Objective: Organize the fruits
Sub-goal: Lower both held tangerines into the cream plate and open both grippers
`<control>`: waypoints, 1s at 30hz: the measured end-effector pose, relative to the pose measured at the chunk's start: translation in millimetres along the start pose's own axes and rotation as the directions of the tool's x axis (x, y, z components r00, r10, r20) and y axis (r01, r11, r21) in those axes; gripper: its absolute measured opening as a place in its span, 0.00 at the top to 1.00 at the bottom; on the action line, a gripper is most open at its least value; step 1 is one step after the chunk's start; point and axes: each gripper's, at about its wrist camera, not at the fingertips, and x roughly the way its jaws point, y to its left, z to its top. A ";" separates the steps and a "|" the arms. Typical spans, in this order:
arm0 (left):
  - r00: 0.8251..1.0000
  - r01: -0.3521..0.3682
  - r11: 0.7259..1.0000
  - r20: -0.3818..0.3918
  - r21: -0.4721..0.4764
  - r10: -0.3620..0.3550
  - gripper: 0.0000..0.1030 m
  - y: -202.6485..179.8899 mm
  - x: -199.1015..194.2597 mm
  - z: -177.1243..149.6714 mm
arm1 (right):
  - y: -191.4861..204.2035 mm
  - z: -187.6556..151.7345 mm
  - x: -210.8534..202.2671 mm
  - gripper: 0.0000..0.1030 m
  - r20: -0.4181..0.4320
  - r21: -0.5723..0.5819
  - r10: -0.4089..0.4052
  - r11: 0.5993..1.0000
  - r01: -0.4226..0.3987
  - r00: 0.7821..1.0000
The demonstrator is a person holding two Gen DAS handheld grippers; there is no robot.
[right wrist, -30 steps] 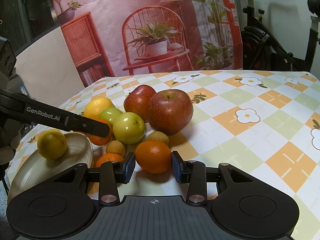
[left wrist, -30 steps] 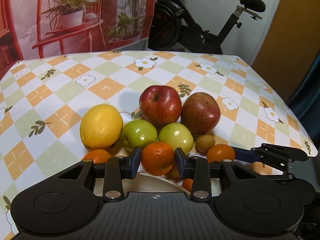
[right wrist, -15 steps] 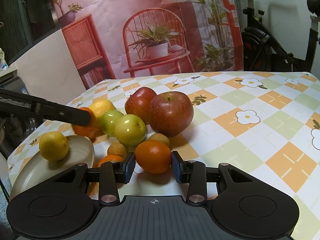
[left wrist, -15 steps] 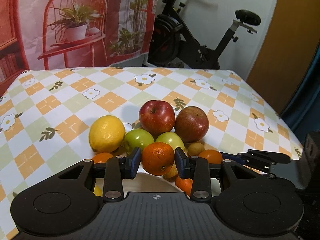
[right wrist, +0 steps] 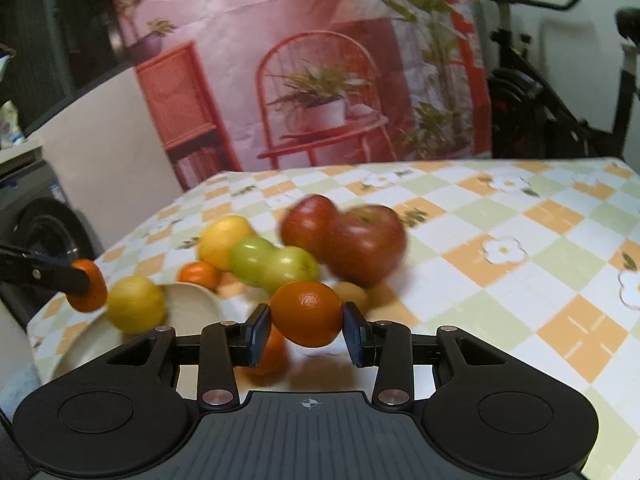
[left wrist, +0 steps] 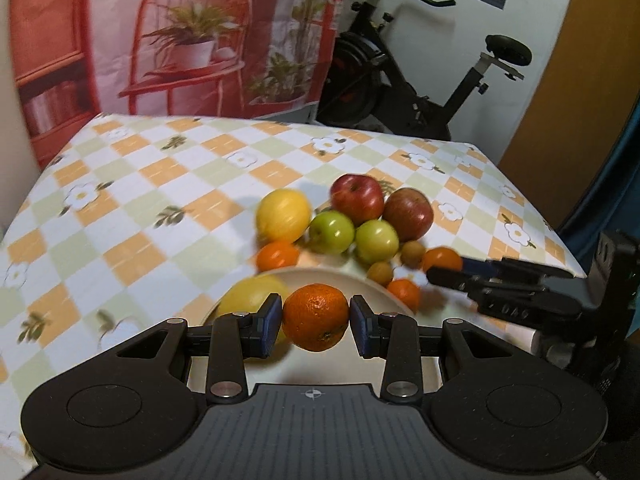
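Two grippers are each holding a small orange. The left gripper (left wrist: 316, 317) has its blue pads pressed against the sides of a mandarin (left wrist: 316, 316), which hangs above the cream plate (left wrist: 344, 280) at the near edge of the table (left wrist: 160, 184). A lemon (left wrist: 248, 296) lies on that plate, partly hidden behind the left finger. The right gripper (right wrist: 306, 326) pinches a second mandarin (right wrist: 307, 314) the same way, held clear of the cloth in front of the fruit pile; from the left wrist view that gripper reaches in from the right, its fruit (left wrist: 440, 260) showing at the tip. The rest of the fruit sits bunched together on the checked cloth just beyond the plate: two red apples (left wrist: 358, 202) side by side at the back, two green apples (left wrist: 332, 232) touching in front of them, and a big yellow citrus (left wrist: 284, 216) to their left. A loose orange (left wrist: 278, 256) rests beside the plate's far rim under the yellow citrus, another small orange (left wrist: 404, 292) lies against the plate's right rim, and two small brownish fruits (left wrist: 412, 252) sit near the green apples. Both views are somewhat blurred. Behind the table hangs a printed backdrop (left wrist: 192, 36) showing a red chair and plants, with an exercise bike (left wrist: 420, 76) standing to its right.
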 end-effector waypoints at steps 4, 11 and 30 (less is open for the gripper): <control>1.000 -0.013 1.000 -0.008 -0.007 0.013 0.62 10.8 -6.4 -11.7 | 28.1 2.9 -5.8 0.65 -0.018 -0.055 0.054 0.997 -0.055 0.998; 0.999 -0.032 0.999 -0.026 0.024 0.033 0.62 21.7 -2.4 -25.3 | 59.1 -7.5 -5.5 0.65 -0.116 -0.105 0.095 0.989 -0.107 0.989; 0.996 -0.079 0.994 -0.044 0.079 0.082 0.62 33.9 11.4 -51.6 | 91.2 -19.9 1.1 0.65 -0.205 -0.259 0.054 0.960 -0.107 0.977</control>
